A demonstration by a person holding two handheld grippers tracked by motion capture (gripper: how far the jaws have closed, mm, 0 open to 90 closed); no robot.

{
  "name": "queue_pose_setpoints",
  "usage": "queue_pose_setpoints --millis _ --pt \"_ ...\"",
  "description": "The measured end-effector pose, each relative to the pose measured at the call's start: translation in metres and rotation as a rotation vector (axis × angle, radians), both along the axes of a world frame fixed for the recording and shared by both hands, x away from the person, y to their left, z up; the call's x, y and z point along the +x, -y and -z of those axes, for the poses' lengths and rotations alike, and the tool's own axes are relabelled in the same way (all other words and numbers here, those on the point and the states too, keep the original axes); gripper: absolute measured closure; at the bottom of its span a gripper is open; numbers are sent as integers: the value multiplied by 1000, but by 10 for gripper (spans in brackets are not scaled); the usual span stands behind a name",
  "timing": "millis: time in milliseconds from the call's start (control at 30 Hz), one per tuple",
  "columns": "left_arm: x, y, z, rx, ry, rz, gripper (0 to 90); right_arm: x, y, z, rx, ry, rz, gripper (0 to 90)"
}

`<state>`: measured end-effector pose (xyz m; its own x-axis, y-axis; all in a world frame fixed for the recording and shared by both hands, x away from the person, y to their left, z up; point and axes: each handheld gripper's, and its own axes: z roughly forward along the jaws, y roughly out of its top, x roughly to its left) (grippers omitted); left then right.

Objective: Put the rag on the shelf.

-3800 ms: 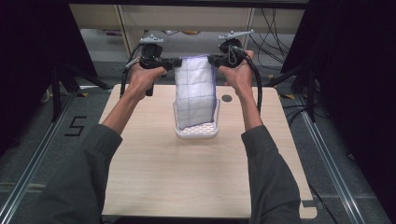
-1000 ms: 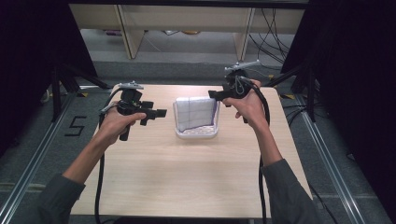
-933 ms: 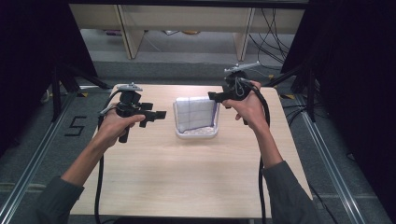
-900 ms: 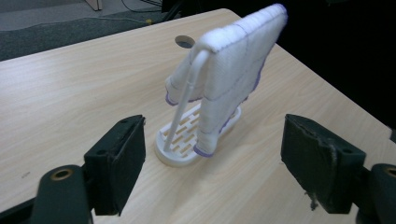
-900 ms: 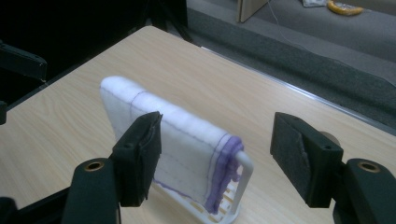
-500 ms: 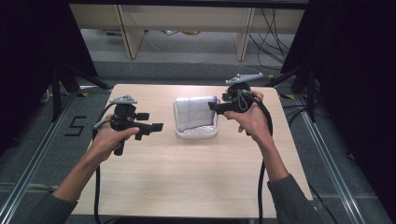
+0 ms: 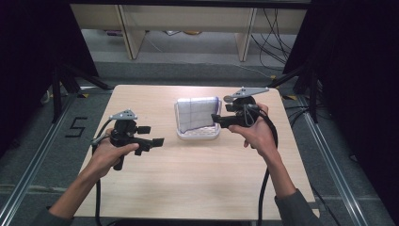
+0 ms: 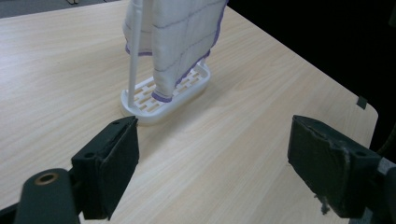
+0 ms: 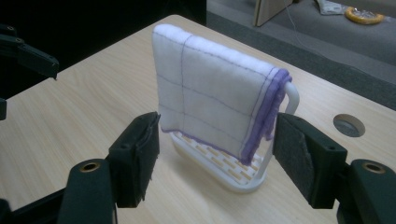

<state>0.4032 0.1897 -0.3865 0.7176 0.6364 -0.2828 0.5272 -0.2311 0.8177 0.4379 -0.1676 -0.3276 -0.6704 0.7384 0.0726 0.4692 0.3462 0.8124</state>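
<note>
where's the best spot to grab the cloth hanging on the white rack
Probably the purple-edged side hem of the cloth, approached level from the rack's open side: the cloth drapes over the top bar and hangs free there, so jaws can close across its folded layers.

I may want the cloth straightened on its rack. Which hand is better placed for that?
Probably the right. The right gripper, jaws open, sits beside the rack facing the cloth; the left gripper, open, is farther off.

Bare table (image 7: 197,179) lies open all round; only the rack (image 7: 198,133) with its towel (image 7: 197,113) blocks the middle.
</note>
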Motion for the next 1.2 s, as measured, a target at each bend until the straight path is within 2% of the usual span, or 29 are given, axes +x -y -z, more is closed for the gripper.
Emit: queue_pose_setpoints --millis 67,133,167,200,300,500,533,667,700,833,867,900,933,967,1000,1033,1067,1200 --pt "-3 0 3 9 5 3 162 -3 2 3 -3 32 -6 328" --pt "-5 0 5 9 0 2 161 -9 4 4 4 7 1 328" --pt "-6 0 7 4 2 10 162 -10 6 6 -9 34 -5 328" --pt "-7 0 8 5 3 10 162 -11 7 8 0 40 -7 328" --pt "-11 0 11 8 3 7 162 -17 11 13 -11 31 -3 328" --pt "-17 -1 19 15 -8 22 162 -26 17 25 23 18 -9 328" --pt "-18 0 21 16 -4 16 162 -27 19 26 6 29 -11 328" --pt "-23 0 26 32 7 16 162 -34 21 34 11 15 11 328" --pt "-24 0 28 33 7 15 162 -34 22 37 17 20 -1 328" --pt "-30 -1 35 35 -5 32 162 -38 25 50 7 2 -1 328" --pt "-31 -1 37 37 1 28 162 -38 26 53 1 -3 -1 328" --pt "-32 -2 39 35 -5 25 162 -39 26 55 22 -18 -2 328" --pt "-33 -3 40 33 -10 23 162 -40 28 57 7 -18 11 328" --pt "-34 -4 41 35 -4 23 162 -41 28 59 24 -24 15 328" --pt "-35 -5 42 38 -4 14 162 -41 30 61 15 -27 14 328" --pt "-36 -6 43 42 4 16 162 -41 31 63 15 -11 18 328" --pt "-37 -7 44 30 4 11 161 -42 30 65 21 -34 16 328" --pt "-43 -8 48 33 -2 8 162 -45 28 74 7 -35 10 328"
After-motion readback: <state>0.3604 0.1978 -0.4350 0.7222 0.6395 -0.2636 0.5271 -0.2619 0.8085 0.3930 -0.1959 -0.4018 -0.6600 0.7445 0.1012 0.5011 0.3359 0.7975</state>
